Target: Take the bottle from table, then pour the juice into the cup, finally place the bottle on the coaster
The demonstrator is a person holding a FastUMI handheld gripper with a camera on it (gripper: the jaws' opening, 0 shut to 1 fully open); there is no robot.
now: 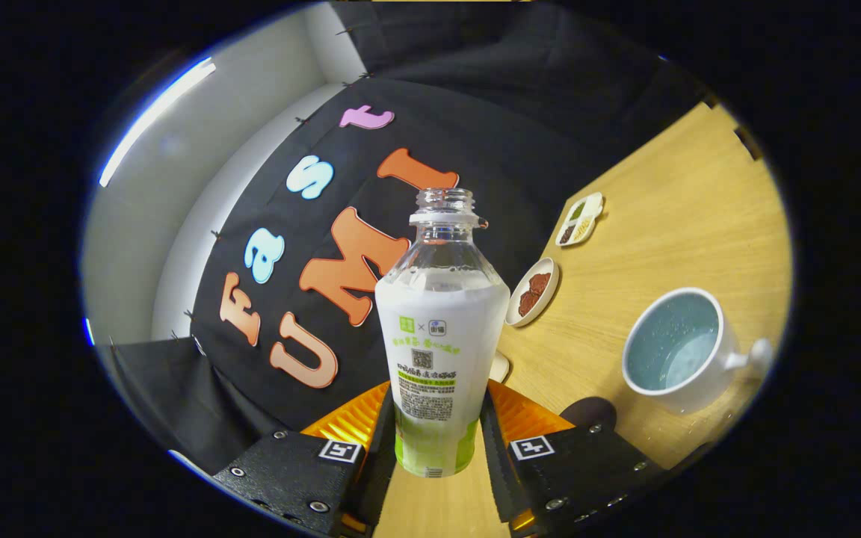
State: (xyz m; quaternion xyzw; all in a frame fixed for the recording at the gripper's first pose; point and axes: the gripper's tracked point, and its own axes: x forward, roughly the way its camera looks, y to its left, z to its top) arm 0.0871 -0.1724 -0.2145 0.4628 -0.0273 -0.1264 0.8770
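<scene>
Fingers (436,441) clenched on clear plastic bottle with white-and-green label (439,351), one each side of lower body. Bottle uncapped, neck pointing away from fingers, whitish juice filling labelled part, clear above. Whole view tilted, wooden worktop (670,224) slanting. White mug with pale blue inside and side handle (681,351) on worktop, off to right of bottle, apart. Small round dish of brown stuff (534,291) just beyond bottle; oblong divided dish (580,219) farther off.
</scene>
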